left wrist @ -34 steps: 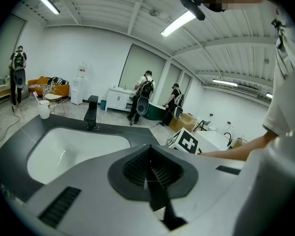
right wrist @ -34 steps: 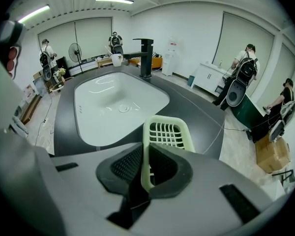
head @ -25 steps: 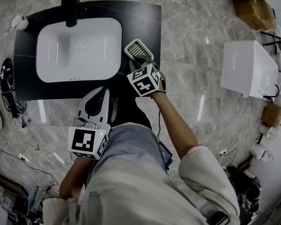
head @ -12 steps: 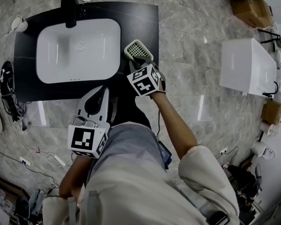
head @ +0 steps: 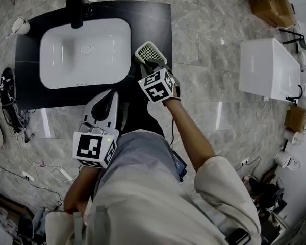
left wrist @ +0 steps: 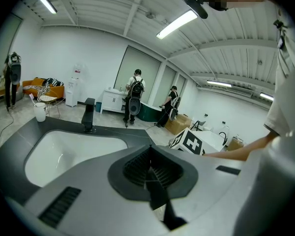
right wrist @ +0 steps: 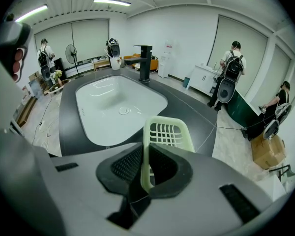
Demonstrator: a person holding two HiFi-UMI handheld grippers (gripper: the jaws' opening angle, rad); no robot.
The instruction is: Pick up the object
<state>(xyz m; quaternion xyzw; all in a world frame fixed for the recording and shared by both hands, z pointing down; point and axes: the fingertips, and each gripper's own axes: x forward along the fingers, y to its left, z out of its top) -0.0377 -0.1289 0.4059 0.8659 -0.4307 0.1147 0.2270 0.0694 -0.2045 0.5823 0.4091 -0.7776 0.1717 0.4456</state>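
The right gripper (right wrist: 143, 175) clamps the rim of the pale green slotted basket (right wrist: 167, 132) beside the sink (head: 56, 60). The left gripper (left wrist: 150, 170) is closed and empty.

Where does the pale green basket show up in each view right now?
Head view: upper centre, the basket sits just ahead of the right tool.
Left gripper view: not in it.
Right gripper view: centre, upright, its rim pinched between the jaws.
Shared landmark: the black faucet appears in all three.
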